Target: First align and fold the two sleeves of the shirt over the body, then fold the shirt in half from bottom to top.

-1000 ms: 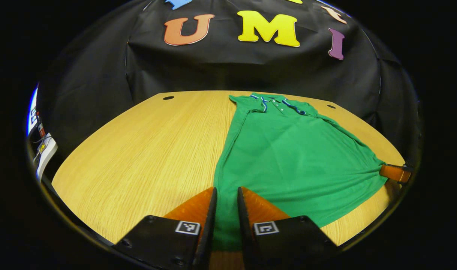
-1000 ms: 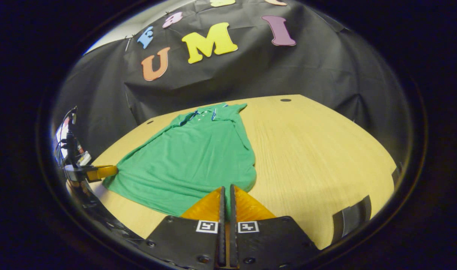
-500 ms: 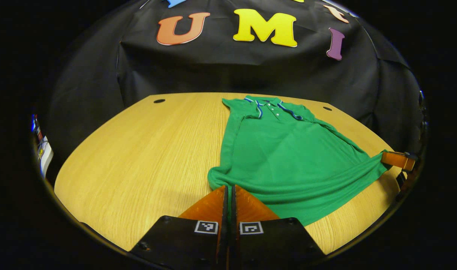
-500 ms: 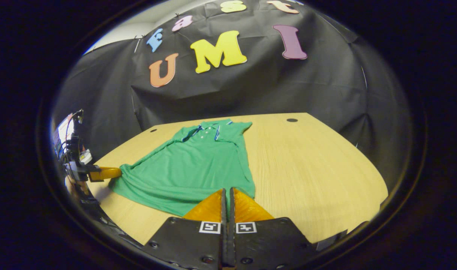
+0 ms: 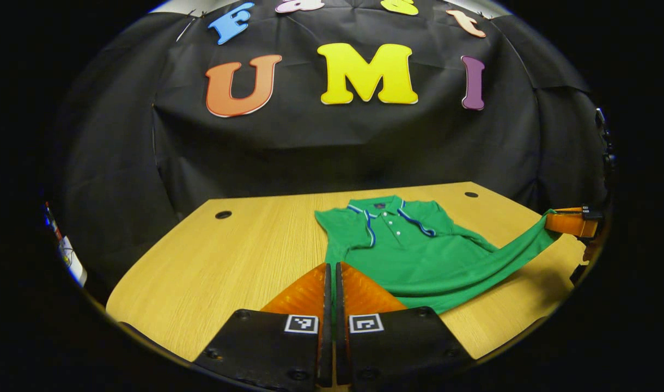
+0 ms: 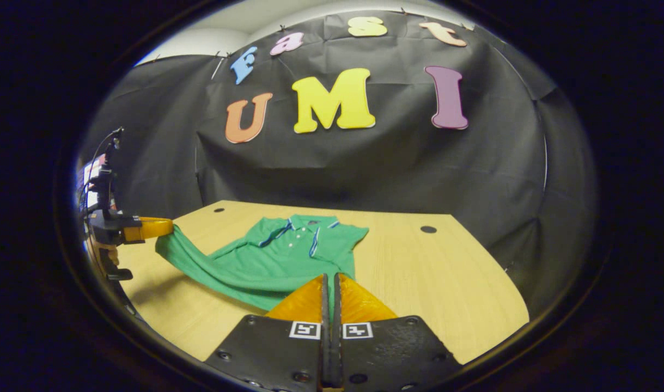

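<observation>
The green polo shirt (image 5: pixel 419 250) lies on the wooden table (image 5: pixel 228 261) with its collar toward the far edge, near the black cloth wall, and its buttoned placket facing up. Both sleeves look already folded in over the body, since the shoulders end in straight side edges with no sleeve sticking out, so the first part of the task reads as done. The second part is under way: the left gripper (image 5: pixel 332 272) is clenched on one bottom corner of the shirt, a sliver of green cloth showing between its closed fingers, and the right gripper (image 6: pixel 329 283) is pinched tight on the other bottom corner in the same way. In the left gripper view the right gripper appears at the table's right edge (image 5: pixel 568 223) with the hem stretched up to it, and in the right gripper view the left gripper appears at the left edge (image 6: pixel 146 228), a hand behind it. The hem hangs lifted between the two tools, clear of the wood and casting a shadow on it, while the collar half rests flat on the table. What is left, as I judge it, is to carry the raised hem forward over the body toward the collar, lay it down squarely with the corners matched to the shoulders, and then let go on both sides.
</observation>
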Demonstrator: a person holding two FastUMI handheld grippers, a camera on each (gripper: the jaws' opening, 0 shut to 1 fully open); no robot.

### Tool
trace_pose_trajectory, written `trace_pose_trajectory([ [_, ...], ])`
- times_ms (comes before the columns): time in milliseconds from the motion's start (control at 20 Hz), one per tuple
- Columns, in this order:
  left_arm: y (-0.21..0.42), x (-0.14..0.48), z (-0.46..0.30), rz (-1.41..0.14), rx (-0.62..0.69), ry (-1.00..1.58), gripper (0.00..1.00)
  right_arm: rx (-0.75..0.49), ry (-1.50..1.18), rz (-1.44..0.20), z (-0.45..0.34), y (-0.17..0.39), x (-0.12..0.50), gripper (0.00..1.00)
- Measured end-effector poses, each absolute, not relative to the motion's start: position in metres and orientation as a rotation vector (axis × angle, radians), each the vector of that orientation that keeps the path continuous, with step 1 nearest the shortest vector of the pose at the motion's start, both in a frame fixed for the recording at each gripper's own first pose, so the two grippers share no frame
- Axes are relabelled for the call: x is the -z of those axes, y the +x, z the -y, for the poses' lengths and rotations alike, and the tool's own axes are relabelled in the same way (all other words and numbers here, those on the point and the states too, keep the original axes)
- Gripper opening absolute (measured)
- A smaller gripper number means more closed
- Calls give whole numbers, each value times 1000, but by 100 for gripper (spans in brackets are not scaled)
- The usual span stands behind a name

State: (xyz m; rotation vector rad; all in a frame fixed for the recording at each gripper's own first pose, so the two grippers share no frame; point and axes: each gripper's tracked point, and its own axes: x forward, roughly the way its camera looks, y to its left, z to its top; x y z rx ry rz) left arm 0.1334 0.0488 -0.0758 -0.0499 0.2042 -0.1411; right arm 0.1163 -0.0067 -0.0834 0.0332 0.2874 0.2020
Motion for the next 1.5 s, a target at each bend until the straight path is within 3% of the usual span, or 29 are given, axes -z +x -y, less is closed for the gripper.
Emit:
trace_pose_trajectory([
  [400, 235, -12, -55, 46, 112, 4, 7, -133, 4, -150, 9, 236, 24, 0],
  [700, 333, 7, -52, 9, 93, -117, 7, -92, -7, -68, -15, 342, 5, 1],
  [900, 395, 36, -55, 5, 57, -115, 8, -35, 9, -53, -21, 408, 16, 0],
  [1100, 434, 80, -53, -35, 53, -105, 8, 44, 48, -98, -13, 460, 64, 0],
  [1300, 455, 101, -55, -29, 59, -68, 7, 118, 64, -155, 11, 487, 118, 0],
  [1500, 466, 116, -44, -39, 70, -42, 7, 102, 19, -152, 16, 492, 136, 0],
])
